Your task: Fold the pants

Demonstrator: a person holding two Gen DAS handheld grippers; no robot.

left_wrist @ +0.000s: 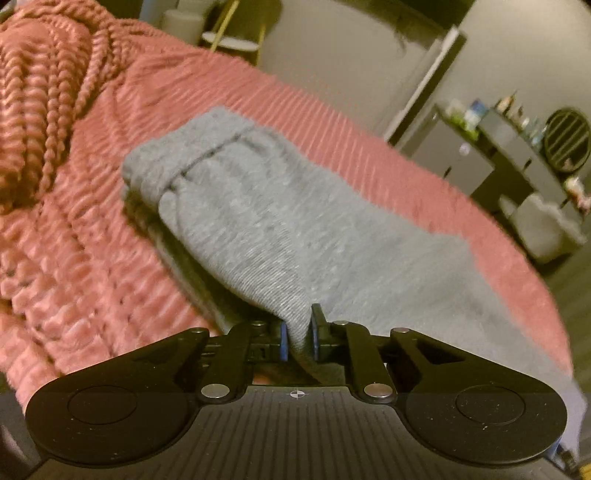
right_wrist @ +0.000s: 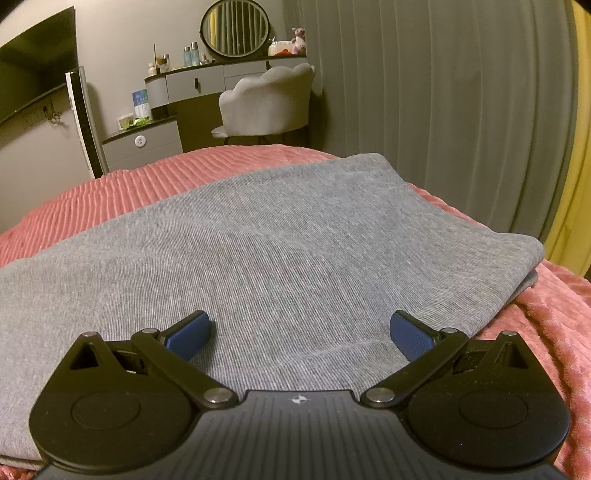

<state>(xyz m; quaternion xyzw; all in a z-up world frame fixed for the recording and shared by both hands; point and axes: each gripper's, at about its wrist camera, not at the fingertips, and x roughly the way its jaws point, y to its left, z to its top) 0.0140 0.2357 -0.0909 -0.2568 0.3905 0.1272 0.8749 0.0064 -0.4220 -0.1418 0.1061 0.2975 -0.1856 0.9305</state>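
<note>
Grey knit pants (left_wrist: 266,221) lie on a pink ribbed bedspread (left_wrist: 92,277), their cuffed end bunched at the far left. My left gripper (left_wrist: 298,334) is shut on a pinched ridge of the grey fabric at its near edge, and the cloth rises slightly between the blue pads. In the right wrist view the same grey pants (right_wrist: 266,240) spread flat and folded, with a doubled edge at the right. My right gripper (right_wrist: 300,332) hovers low over the near part of the cloth, wide open, with nothing pressed between its blue pads (right_wrist: 190,334).
A thick pink braided throw (left_wrist: 40,110) is heaped at the left of the bed. Beyond the bed's far edge stand a grey vanity with an oval mirror (right_wrist: 236,27), a white shell-backed chair (right_wrist: 269,99), a tall white panel (right_wrist: 83,122) and grey curtains (right_wrist: 443,110).
</note>
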